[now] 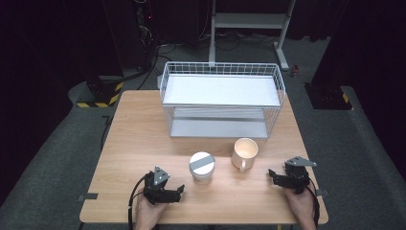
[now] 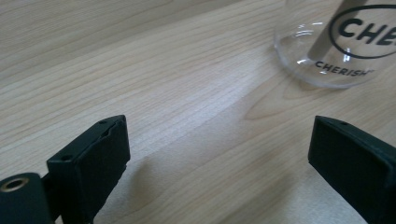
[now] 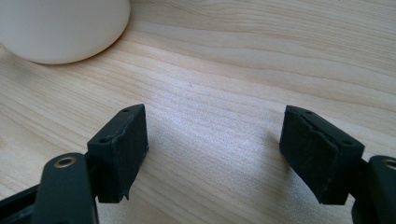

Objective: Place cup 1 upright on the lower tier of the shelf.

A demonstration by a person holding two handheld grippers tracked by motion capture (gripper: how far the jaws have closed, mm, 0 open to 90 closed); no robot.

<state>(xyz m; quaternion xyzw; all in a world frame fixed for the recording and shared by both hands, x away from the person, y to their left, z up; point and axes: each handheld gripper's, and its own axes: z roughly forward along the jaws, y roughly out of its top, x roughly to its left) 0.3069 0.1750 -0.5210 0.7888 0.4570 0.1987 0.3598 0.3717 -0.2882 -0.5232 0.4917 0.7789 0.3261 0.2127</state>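
Both grippers spread wide, holding nothing.
The left gripper rested near the lidded cup; the right gripper lay just beside the cream mug, on the wooden table.

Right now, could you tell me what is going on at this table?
A person sits at a wooden table with a two-jaw gripper in each hand. The left gripper and the right gripper both rest low near the front edge, jaws open and holding nothing. Between them stand a clear lidded cup with printed lettering, nearer the left gripper, and a cream mug, nearer the right. Behind them sits a white wire shelf rack. Neither cup is touched yet.
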